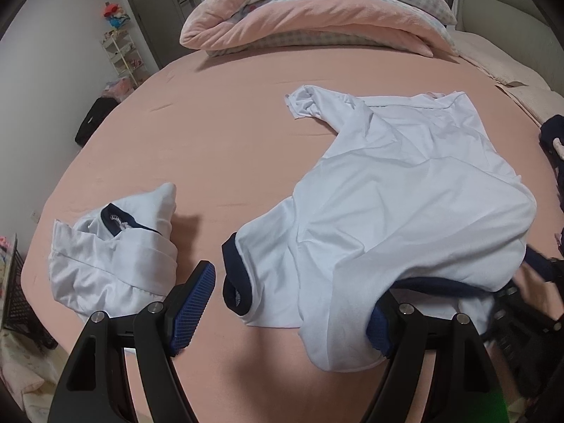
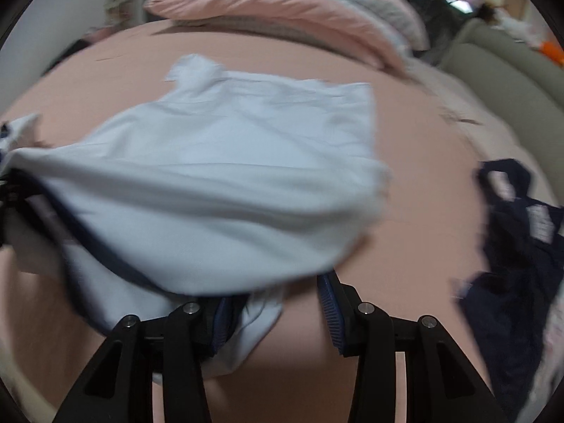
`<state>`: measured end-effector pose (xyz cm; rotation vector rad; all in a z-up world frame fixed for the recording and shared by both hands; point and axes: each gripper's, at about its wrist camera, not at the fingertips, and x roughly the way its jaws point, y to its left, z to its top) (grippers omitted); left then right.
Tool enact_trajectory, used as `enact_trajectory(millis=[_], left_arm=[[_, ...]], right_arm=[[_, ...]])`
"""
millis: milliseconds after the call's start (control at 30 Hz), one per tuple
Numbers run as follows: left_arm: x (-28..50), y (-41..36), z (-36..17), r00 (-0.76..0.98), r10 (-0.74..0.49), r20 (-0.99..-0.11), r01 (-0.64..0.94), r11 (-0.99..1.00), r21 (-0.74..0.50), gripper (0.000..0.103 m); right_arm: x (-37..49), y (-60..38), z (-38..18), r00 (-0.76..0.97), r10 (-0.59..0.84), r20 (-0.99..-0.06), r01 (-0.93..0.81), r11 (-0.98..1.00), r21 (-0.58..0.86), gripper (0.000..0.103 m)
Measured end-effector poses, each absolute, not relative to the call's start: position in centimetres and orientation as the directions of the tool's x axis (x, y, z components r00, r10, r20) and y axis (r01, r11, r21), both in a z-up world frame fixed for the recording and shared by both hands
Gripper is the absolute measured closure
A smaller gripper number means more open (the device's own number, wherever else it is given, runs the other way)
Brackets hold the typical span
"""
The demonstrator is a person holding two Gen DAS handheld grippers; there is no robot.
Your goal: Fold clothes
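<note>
Risk: the white shirt (image 1: pixel 405 190) could slip or bunch, since cloth only draped over one finger of each tool.
Shirt position: spread on the bed (image 1: pixel 211 134), its near hem lying across both tongs.
Left tongs (image 1: pixel 289 303): jaws stood apart, gripping nothing.
Right tongs (image 2: pixel 273 313): jaws stood apart; view blurred.
Second shirt (image 1: pixel 116 257): bundled, left of the left tongs.

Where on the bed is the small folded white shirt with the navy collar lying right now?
In the left wrist view, the folded white shirt lies on the pink sheet at lower left, just left of the left gripper and apart from the spread white shirt.
</note>
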<state>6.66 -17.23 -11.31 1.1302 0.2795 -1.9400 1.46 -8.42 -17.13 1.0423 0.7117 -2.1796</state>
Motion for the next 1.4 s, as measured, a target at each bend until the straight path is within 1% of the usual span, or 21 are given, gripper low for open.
enact_trajectory(millis=[133, 167, 200, 233, 300, 433, 500, 533, 600, 700, 767, 933, 967, 1100, 1300, 1400], left_arm=[[6.6, -17.0, -11.5, -0.232, -0.562, -0.794, 0.754, -0.619, 0.218, 0.026], [6.6, -16.9, -11.6, -0.232, -0.563, -0.793, 0.753, -0.62, 0.22, 0.026], [6.6, -16.9, -11.6, -0.233, -0.564, -0.792, 0.751, -0.622, 0.222, 0.026], [6.6, -16.8, -11.7, -0.233, -0.565, -0.792, 0.749, -0.623, 0.224, 0.026], [6.5, -16.7, -11.7, -0.235, -0.566, -0.79, 0.746, -0.626, 0.227, 0.026], [6.6, -15.9, -11.4, -0.253, -0.589, -0.768, 0.712, -0.65, 0.264, 0.026], [6.6, -15.5, -11.3, -0.262, -0.597, -0.758, 0.693, -0.663, 0.283, 0.026], [6.5, -15.2, -11.4, -0.263, -0.597, -0.758, 0.683, -0.67, 0.29, 0.026], [6.4, -14.5, -11.7, -0.264, -0.595, -0.759, 0.663, -0.684, 0.305, 0.026], [6.4, -13.5, -12.1, -0.258, -0.598, -0.759, 0.642, -0.693, 0.328, 0.026], [6.6, -13.1, -12.2, -0.26, -0.598, -0.758, 0.639, -0.695, 0.329, 0.026], [7.3, -12.2, -12.3, -0.265, -0.602, -0.754, 0.651, -0.688, 0.321, 0.026], [7.5, -12.0, -12.3, -0.267, -0.606, -0.75, 0.654, -0.686, 0.321, 0.028], [7.9, -11.3, -12.9, -0.269, -0.617, -0.739, 0.645, -0.686, 0.338, 0.028], [8.5, -10.7, -14.3, -0.229, -0.599, -0.767, 0.633, -0.69, 0.351, 0.028], [8.8, -10.3, -14.5, -0.219, -0.612, -0.76, 0.621, -0.688, 0.376, 0.028]], right_arm=[[0.3, -6.6, -16.6, -0.581, -0.228, -0.781, 0.634, -0.728, -0.259, 0.06], [0.2, -5.7, -16.3, -0.595, -0.223, -0.772, 0.622, -0.736, -0.268, 0.058], [0.2, -5.4, -16.1, -0.612, -0.214, -0.761, 0.613, -0.736, -0.286, 0.054], [0.3, -5.1, -15.8, -0.629, -0.206, -0.75, 0.603, -0.737, -0.304, 0.053], [0.3, -4.6, -15.3, -0.658, -0.192, -0.728, 0.587, -0.736, -0.337, 0.053], [0.7, -4.3, -14.4, -0.671, -0.213, -0.71, 0.604, -0.712, -0.358, 0.053], [1.0, -3.9, -13.9, -0.679, -0.222, -0.7, 0.608, -0.704, -0.367, 0.063], [1.2, -3.7, -13.7, -0.674, -0.222, -0.705, 0.613, -0.701, -0.364, 0.065], [1.1, -2.9, -13.5, -0.637, -0.222, -0.738, 0.619, -0.718, -0.318, 0.073], [0.5, -1.8, -13.9, -0.561, -0.226, -0.796, 0.617, -0.756, -0.22, 0.081], [0.2, -1.1, -14.3, -0.514, -0.232, -0.826, 0.609, -0.776, -0.161, 0.082], [1.4, -0.8, -14.6, -0.514, -0.239, -0.823, 0.638, -0.749, -0.181, 0.094], [1.5, -0.8, -14.7, -0.502, -0.245, -0.83, 0.643, -0.747, -0.169, 0.095], [1.9, -0.4, -15.2, -0.475, -0.246, -0.845, 0.659, -0.735, -0.157, 0.095], [3.3, 0.4, -15.0, -0.506, -0.237, -0.829, 0.671, -0.712, -0.206, 0.095], [3.7, 1.1, -14.9, -0.476, -0.253, -0.842, 0.675, -0.719, -0.165, 0.095]])
